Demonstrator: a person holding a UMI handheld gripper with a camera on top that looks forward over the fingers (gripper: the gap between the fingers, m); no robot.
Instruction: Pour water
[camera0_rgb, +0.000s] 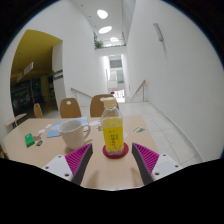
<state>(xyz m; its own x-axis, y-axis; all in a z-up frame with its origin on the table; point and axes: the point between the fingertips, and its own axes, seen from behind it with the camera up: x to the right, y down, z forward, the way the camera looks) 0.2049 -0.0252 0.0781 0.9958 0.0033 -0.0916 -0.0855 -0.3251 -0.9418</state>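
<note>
Standing spread apart, the claw (112, 160) grips nothing yet; the bottle (112, 131) stands just ahead between its fingers on a red coaster (115, 155). Beyond, to the left, sits the mug (74, 131). Closing off-centre could tip the tall bottle over.

bottle (112, 132) label unreadable (too small), table (40, 150) clutter blurred

The bottle (112, 129) holds yellow liquid under a white cap, with a yellow label showing a green patch. It stands on a pink coaster (114, 155). The mug (74, 131) beside it is white. The counter (110, 178) is pale beige wood. The tongs (112, 162) bear magenta pads (80, 158) on black fingers. The chairs (70, 107) beyond are tan wood, and a wall (38, 45) there is mustard yellow.
</note>
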